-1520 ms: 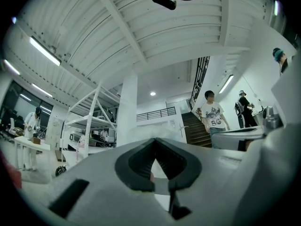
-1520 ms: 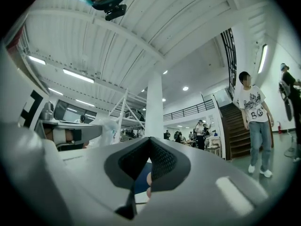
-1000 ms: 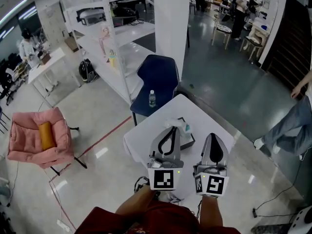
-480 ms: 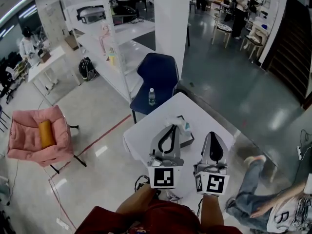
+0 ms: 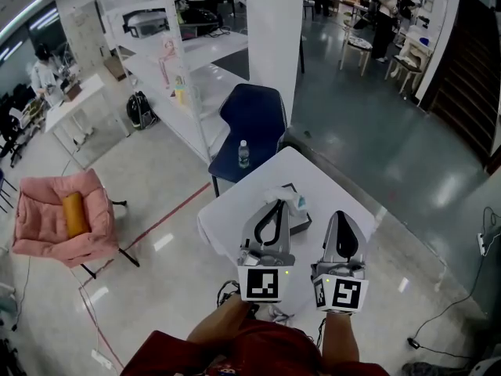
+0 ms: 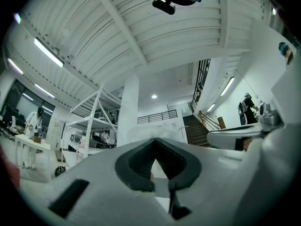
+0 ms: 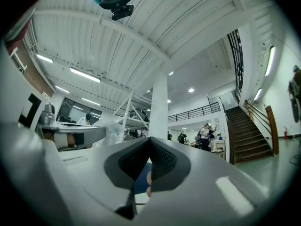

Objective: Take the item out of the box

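Note:
A small dark box (image 5: 302, 222) sits near the middle of the white table (image 5: 329, 190). A pale crumpled plastic-wrapped item (image 5: 286, 198) with a teal bit sticks out of its top. My left gripper (image 5: 275, 204) hovers just on the near side of the box, its tips together at the item's edge; whether they touch it is hidden. In the left gripper view its jaws (image 6: 154, 141) meet with nothing between them, and the translucent wrap (image 6: 151, 129) shows just beyond. My right gripper (image 5: 342, 215) is to the right of the box, shut and empty (image 7: 149, 140).
A blue chair (image 5: 254, 120) holding a water bottle (image 5: 244, 157) stands against the table's far corner. A white pillar (image 5: 275, 37) and white shelving (image 5: 168, 61) rise behind it. A pink armchair (image 5: 63, 222) is far left. The table's edges lie close on each side.
A person at the right edge of the head view has walked past and gone out of sight. Both grippers and the box have stayed where they were.

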The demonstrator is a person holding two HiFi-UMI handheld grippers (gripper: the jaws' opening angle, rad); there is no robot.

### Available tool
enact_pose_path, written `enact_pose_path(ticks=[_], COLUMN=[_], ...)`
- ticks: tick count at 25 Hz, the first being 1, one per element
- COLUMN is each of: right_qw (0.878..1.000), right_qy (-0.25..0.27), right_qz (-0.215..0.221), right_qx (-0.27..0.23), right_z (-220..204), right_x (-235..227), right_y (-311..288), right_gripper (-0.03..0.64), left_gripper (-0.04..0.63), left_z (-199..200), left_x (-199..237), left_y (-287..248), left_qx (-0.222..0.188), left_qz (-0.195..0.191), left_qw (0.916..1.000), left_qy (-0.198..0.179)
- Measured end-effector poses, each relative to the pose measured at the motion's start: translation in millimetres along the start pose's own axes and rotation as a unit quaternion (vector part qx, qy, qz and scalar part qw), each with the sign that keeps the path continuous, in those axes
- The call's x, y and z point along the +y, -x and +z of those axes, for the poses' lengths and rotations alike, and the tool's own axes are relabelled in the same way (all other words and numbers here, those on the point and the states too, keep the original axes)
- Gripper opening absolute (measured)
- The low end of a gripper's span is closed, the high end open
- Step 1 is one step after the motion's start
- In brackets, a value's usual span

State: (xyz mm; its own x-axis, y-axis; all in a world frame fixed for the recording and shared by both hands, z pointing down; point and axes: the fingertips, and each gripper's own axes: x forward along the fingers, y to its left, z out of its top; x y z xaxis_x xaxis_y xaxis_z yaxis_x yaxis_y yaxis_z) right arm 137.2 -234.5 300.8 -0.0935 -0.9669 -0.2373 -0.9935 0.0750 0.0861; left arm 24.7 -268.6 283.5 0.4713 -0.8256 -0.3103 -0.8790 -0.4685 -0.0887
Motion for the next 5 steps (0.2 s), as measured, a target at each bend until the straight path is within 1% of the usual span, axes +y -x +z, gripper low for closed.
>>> enact_pose_path(ticks=[1, 2, 5], right_qw=[1.000, 1.000, 1.000], right_qy=[0.000, 0.000, -0.001], right_qz=[0.000, -0.001, -0.002], right_qx=[0.000, 0.000, -0.001], right_z=[0.8, 1.7, 4.5], right_x=[-0.2, -0.5, -2.4], right_y=[1.3, 2.6, 5.9], right_gripper=[0.000, 0.000, 0.000], left_gripper=[0.005, 0.005, 0.005], left_z=[-0.3, 0.4, 5.3], left_x=[-1.1, -2.0, -4.7], left_y=[1.0, 1.8, 3.0], left_qx=[0.005, 0.005, -0.005], left_qz=[-0.003, -0.004, 0.001], left_qw=[0.9999, 0.9999, 0.9999], left_qy=[-0.009, -0.008, 0.009])
